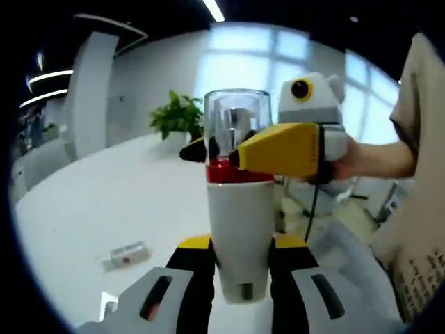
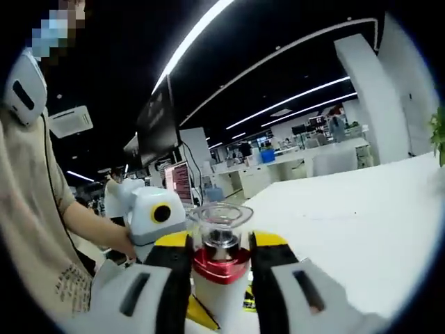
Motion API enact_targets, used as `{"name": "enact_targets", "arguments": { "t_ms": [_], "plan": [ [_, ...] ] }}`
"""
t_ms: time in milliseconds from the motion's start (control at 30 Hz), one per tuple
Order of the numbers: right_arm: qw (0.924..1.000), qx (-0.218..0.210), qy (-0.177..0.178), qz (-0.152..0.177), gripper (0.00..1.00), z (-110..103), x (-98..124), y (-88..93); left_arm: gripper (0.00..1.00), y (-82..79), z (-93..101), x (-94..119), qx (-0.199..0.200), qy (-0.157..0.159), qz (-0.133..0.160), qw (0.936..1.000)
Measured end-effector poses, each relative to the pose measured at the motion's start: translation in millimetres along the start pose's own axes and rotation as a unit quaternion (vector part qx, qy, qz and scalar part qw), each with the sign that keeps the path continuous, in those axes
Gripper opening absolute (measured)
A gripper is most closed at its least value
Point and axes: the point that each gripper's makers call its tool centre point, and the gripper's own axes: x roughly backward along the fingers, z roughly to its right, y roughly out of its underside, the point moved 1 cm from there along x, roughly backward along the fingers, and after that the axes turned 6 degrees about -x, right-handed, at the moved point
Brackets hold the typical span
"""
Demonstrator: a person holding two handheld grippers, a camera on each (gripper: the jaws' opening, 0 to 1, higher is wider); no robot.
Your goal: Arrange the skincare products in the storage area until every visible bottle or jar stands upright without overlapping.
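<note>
Here the bottle [image 1: 240, 209] stands upright above the bench [image 1: 90, 209], left gripper [image 1: 240, 278] clenched on its base, right gripper [image 2: 221, 268] grasping its red collar [image 1: 233, 172].

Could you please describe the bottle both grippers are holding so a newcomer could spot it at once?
Above the white table, the bottle stands upright between the left gripper's jaws. The right gripper grips its top. It has a white body, red band and clear cap.

Bottle [image 1: 240, 209] base hidden between left tool [image 1: 241, 278] jaws; small packet [image 1: 125, 255] on table blurred, label unreadable.
</note>
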Motion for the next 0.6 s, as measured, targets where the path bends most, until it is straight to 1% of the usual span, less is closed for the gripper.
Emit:
{"name": "enact_targets", "arguments": {
  "t_ms": [67, 133, 167, 233, 300, 400, 467, 533, 600],
  "plan": [
    [1.0000, 0.005, 0.003, -0.002, 0.32, 2, 0, -0.2, 0.26, -1.3, -1.5, -3, -0.005, 0.010, -0.001, 0.9999],
    [0.9997, 0.016, 0.016, -0.009, 0.32, 5, -1, 1.2, 0.26, 0.2, -5.4, -6, -0.014, 0.013, -0.007, 0.9998],
    [0.9993, 0.026, 0.024, -0.012, 0.32, 8, -3, 3.3, 0.26, 2.4, -8.7, -8, -0.022, 0.014, -0.013, 0.9996],
    [0.9984, 0.040, 0.035, -0.019, 0.32, 11, -6, 7.8, 0.26, 7.3, -12.7, -12, -0.021, 0.021, -0.026, 0.9992],
    [0.9964, 0.064, 0.043, -0.036, 0.32, 16, -11, 17.0, 0.26, 18.1, -18.1, -18, -0.032, 0.024, -0.044, 0.9982],
    [0.9934, 0.084, 0.053, -0.058, 0.32, 26, -17, 33.7, 0.26, 33.4, -25.0, -26, -0.038, 0.020, -0.061, 0.9972],
    [0.9914, 0.097, 0.059, -0.064, 0.31, 32, -19, 43.7, 0.26, 41.8, -28.0, -30, -0.039, 0.019, -0.068, 0.9967],
    [0.9899, 0.107, 0.064, -0.067, 0.31, 37, -21, 53.8, 0.26, 52.9, -35.2, -34, -0.045, 0.015, -0.077, 0.9959],
    [0.9886, 0.112, 0.067, -0.075, 0.31, 43, -22, 62.9, 0.26, 64.6, -39.1, -39, -0.048, 0.011, -0.095, 0.9942]
  ]
}}
